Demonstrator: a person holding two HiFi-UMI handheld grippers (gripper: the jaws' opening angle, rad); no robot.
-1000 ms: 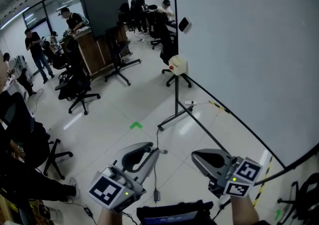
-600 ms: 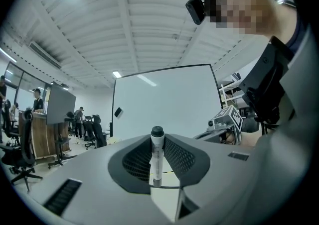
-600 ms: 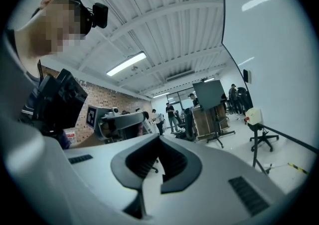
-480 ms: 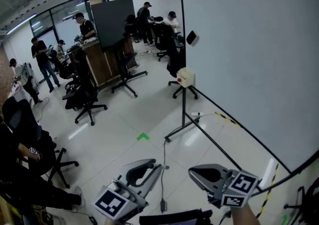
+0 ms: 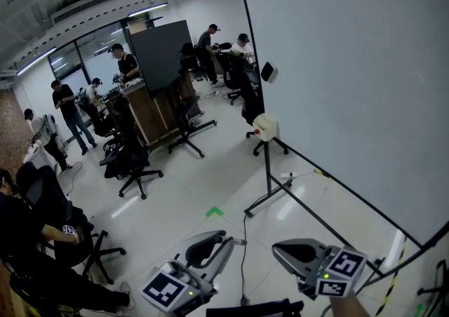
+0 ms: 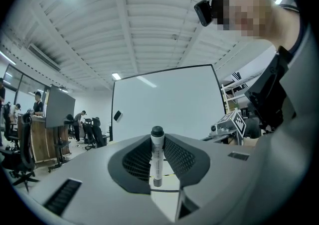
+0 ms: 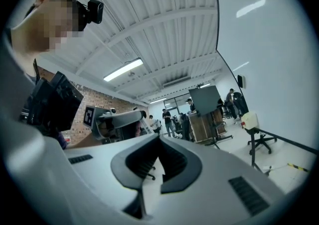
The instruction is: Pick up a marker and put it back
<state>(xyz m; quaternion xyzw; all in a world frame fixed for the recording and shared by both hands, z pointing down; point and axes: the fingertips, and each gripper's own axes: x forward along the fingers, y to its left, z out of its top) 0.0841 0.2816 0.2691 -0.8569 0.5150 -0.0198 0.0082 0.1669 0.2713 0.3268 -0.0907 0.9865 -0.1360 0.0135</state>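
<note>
A white marker (image 6: 156, 158) with a black cap stands upright between the jaws of my left gripper (image 6: 157, 144), which is shut on it. In the head view the left gripper (image 5: 226, 240) is low at the centre, pointing up and to the right. My right gripper (image 5: 276, 247) is beside it on the right and points left. Its jaws (image 7: 159, 142) meet at the tips with nothing between them. Both point towards the large whiteboard (image 5: 351, 84) on the right.
The whiteboard rests on a black stand (image 5: 267, 172) with a cream box (image 5: 265, 126) on its post and a dark eraser (image 5: 267, 71) on its face. Office chairs (image 5: 135, 165), a dark board (image 5: 161, 52) and several people stand further back. A green mark (image 5: 215, 212) is on the floor.
The head view has tilted upward, so both grippers sit lower in the frame and more of the whiteboard and ceiling shows. Neither gripper's jaws have changed.
</note>
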